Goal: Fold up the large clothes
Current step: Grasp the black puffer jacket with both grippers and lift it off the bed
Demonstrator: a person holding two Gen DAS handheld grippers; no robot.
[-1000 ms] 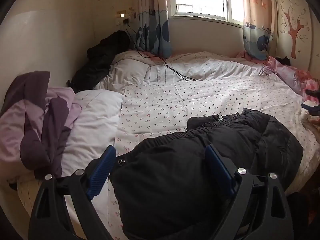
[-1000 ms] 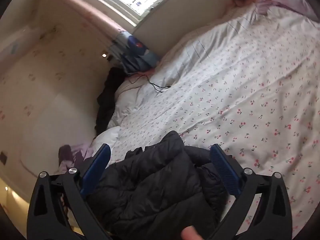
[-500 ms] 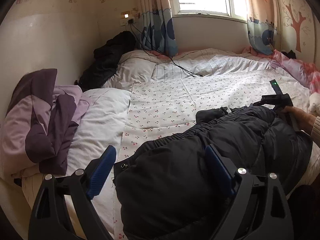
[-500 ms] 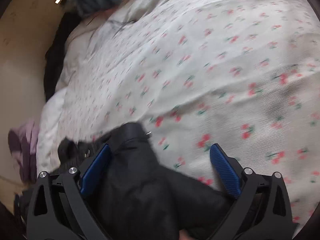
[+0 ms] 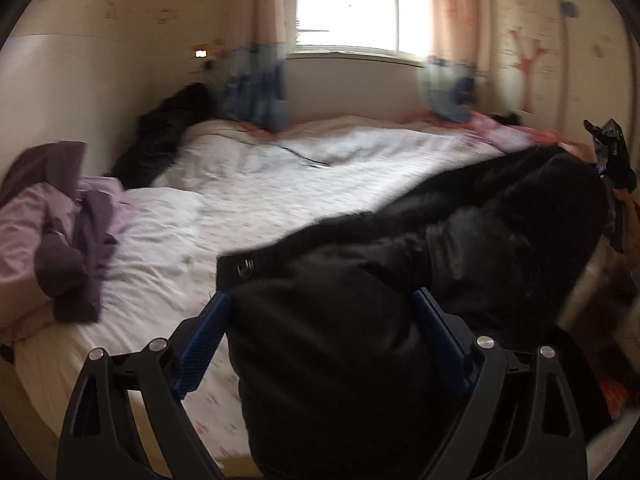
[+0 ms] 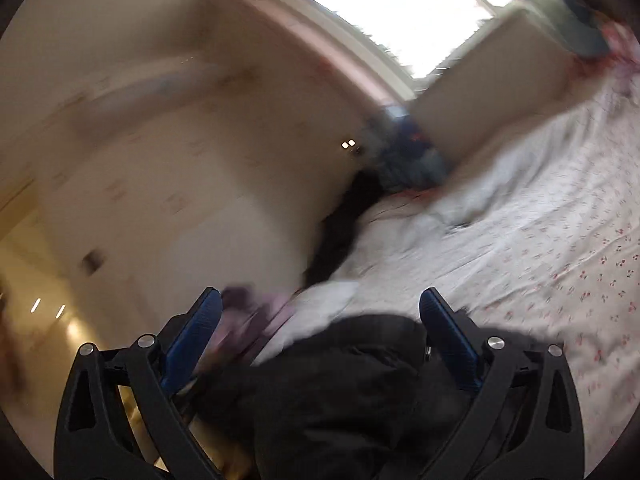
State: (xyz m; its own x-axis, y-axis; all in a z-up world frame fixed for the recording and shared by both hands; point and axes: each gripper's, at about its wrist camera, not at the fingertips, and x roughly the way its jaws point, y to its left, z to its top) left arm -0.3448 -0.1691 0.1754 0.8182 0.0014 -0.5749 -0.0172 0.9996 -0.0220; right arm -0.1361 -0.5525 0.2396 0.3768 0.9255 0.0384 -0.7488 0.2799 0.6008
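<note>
A wide bed point(image 5: 280, 200) with a cherry-print white quilt fills the room below the window point(image 5: 344, 4), with a purple and lilac garment point(image 5: 60, 232) heaped at its left edge and a dark bundle point(image 5: 160, 144) in the far corner. The black padded coat point(image 5: 420, 264), the largest item on it, stretches across the bed's near right side, lifted between both tools. The left gripper point(image 5: 320, 320) has its blue fingers spread wide with coat fabric bunched between them, and the right gripper point(image 6: 320, 316) is likewise spread apart over the coat's other end.

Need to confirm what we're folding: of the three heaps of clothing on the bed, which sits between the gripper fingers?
The black padded jacket, spread between both grippers. The purple clothes and dark heap lie apart by the wall.
</note>
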